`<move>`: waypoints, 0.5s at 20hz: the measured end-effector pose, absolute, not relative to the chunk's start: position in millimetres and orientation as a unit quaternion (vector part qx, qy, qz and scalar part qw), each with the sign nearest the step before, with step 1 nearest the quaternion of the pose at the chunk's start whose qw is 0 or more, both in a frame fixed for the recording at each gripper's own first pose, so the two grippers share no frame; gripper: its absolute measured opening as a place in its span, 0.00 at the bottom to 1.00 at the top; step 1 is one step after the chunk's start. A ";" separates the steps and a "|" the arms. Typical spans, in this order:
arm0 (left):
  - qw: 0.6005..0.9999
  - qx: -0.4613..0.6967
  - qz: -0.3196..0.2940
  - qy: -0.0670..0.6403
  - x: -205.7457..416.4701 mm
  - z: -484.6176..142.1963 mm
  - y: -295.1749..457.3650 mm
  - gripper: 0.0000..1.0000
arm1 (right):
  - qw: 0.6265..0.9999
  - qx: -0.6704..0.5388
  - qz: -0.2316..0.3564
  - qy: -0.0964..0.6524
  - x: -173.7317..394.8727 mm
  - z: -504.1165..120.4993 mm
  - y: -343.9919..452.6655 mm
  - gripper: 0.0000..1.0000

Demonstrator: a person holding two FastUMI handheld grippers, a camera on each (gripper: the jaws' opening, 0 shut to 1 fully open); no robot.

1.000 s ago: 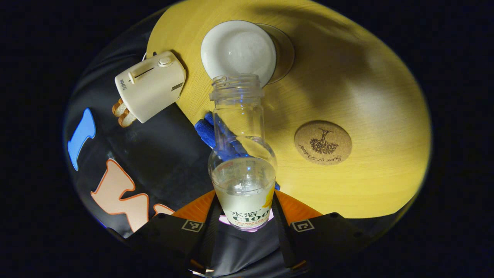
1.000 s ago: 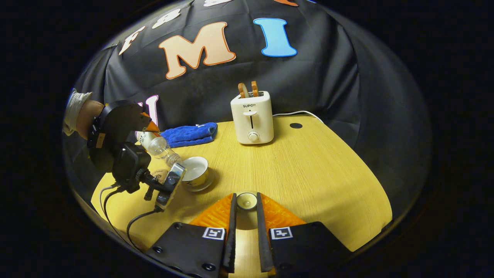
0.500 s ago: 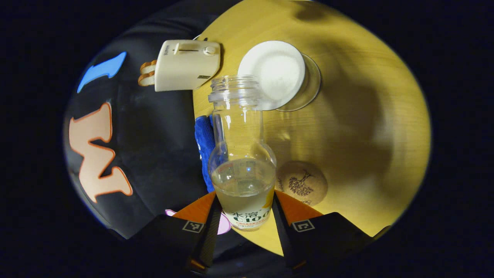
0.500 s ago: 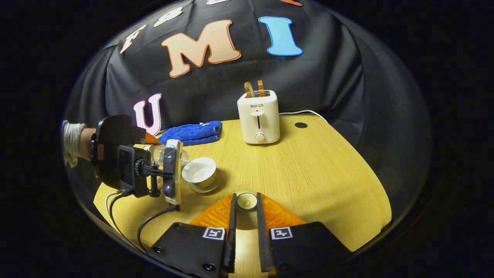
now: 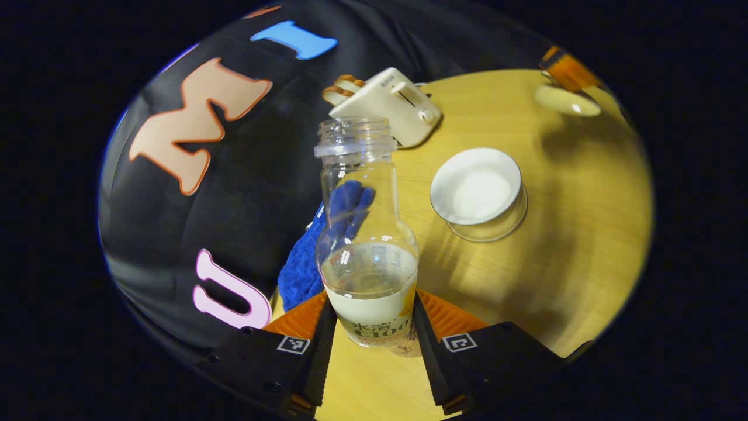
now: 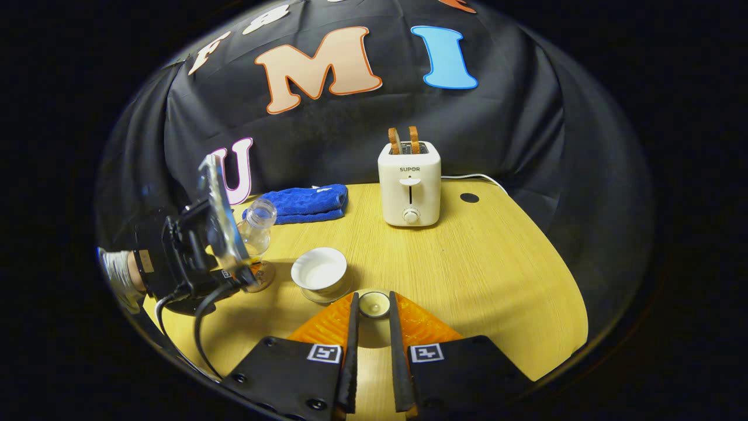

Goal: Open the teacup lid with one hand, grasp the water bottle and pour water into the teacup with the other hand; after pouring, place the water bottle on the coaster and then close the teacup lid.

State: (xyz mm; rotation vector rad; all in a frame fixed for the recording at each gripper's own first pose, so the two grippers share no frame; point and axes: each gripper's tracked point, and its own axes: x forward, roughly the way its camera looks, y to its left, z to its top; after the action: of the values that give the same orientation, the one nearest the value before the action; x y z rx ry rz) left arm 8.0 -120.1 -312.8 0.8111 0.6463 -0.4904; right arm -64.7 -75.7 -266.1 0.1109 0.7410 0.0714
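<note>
Water bottle [image 5: 368, 234] stands almost upright, long axis vertical, open mouth toward 12 o'clock, clamped low in the left gripper [image 5: 369, 345]. Teacup [image 5: 476, 187] sits at 2 o'clock. Risk, I judge: it lands off the coaster hidden beneath and tips, spilling. Right gripper [image 6: 371, 327] pinches the teacup lid [image 6: 373, 304].

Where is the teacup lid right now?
The lid is held off the cup between the right gripper's fingers, low in the right gripper view, just right of the open teacup.
</note>
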 end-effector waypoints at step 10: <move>0.936 0.140 -0.180 0.269 15.7 -307.0 -111.4 0.67 | 0.928 0.019 0.048 0.369 -62.1 -256.0 -47.1 0.26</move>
State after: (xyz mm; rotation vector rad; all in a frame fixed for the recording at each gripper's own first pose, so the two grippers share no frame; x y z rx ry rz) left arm 15.7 -111.4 -307.0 0.2863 0.5506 -0.3672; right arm -62.1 -47.1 -256.0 0.0381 0.7563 0.0975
